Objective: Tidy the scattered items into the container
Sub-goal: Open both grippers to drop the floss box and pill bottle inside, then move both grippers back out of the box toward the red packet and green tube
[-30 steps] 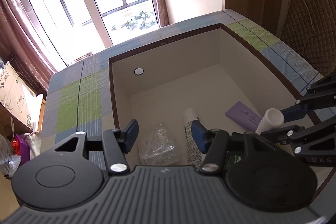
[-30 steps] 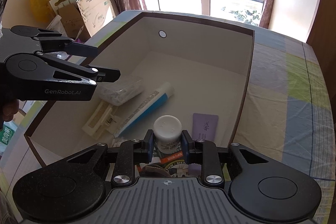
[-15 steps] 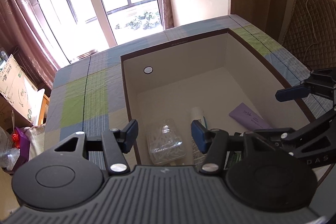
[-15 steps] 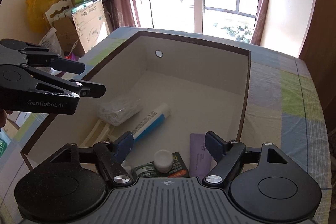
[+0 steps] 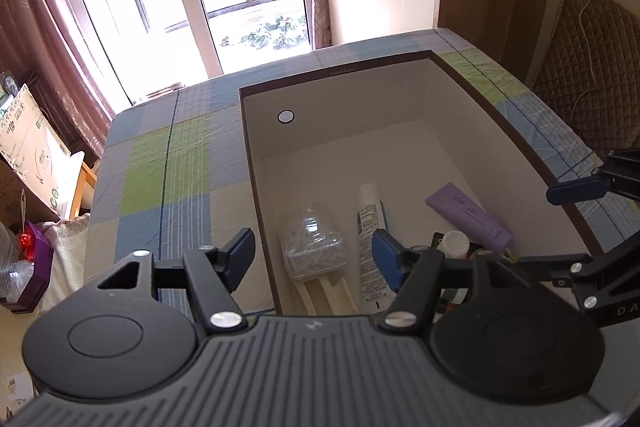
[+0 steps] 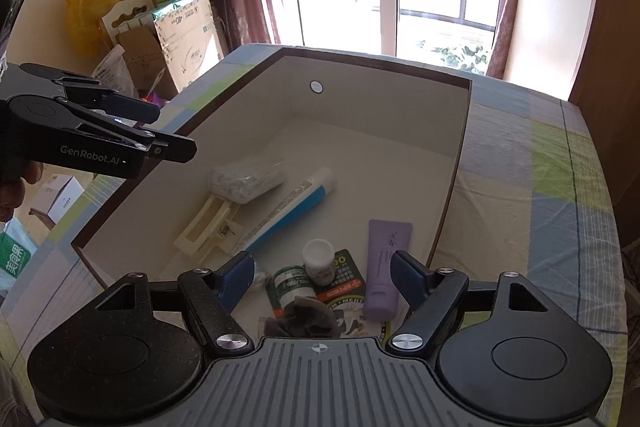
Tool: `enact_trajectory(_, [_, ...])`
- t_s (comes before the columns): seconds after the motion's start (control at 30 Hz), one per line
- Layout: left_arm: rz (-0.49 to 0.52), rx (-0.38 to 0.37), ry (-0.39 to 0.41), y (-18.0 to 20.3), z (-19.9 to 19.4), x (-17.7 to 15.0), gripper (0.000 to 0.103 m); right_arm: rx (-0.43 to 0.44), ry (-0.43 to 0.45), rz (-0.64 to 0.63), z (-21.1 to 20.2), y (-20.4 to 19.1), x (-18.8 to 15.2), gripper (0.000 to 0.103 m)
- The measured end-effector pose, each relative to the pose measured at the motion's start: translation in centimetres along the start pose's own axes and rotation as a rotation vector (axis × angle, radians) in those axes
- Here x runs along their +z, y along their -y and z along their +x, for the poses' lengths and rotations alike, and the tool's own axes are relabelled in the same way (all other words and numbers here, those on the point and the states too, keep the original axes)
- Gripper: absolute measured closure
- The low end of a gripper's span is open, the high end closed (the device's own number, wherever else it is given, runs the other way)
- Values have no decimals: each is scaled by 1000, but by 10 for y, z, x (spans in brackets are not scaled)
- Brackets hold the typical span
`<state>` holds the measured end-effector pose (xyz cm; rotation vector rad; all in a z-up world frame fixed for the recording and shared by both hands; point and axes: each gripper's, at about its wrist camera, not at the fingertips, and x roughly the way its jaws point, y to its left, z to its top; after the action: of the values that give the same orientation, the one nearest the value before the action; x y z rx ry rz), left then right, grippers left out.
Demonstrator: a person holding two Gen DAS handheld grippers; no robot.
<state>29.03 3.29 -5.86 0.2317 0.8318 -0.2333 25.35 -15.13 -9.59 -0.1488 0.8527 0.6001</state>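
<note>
Both grippers hang above the container (image 6: 460, 163), a deep cream box with a dark rim that sits on a checked bedspread (image 6: 540, 187). The right gripper (image 6: 322, 273) has its jaws spread wide with nothing between them; the left gripper (image 5: 313, 254) is likewise released and empty.

Everything visible lies inside the box. Just ahead of the right jaws stands a small white-capped bottle (image 6: 319, 261) beside a green-labelled jar (image 6: 290, 285). The purple tube (image 6: 386, 267) lies beside the right-hand finger, its long axis pointing away from the jaws. The blue-and-white tube (image 6: 292, 211) runs diagonally, cap toward the far wall, next to a bag of cotton swabs (image 6: 246, 179).

No loose item shows on the bedspread, so I judge the tidying at or near its end; any next move means looking beyond these views.
</note>
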Motion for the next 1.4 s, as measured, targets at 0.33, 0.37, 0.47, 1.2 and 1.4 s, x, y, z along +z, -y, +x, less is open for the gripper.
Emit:
enact_trajectory(0.33, [7, 0, 6, 9, -23, -10, 41, -7, 9, 43, -20, -3, -6, 22])
enact_trajectory(0.37, [3, -3, 11, 10, -27, -11, 41, -11, 12, 45, -22, -4, -6, 22])
enact_trajectory(0.47, [-14, 0, 20, 11, -37, -13, 40, -22, 18, 57, -31, -4, -5, 22])
enact_trajectory(1.2, [-75, 16, 25, 20, -101, -44, 39, -66, 13, 117, -82, -29, -27, 22])
enact_trajectory(1.4, [-81, 16, 33, 28, -120, -53, 39, -68, 17, 119, -96, -38, -35, 22])
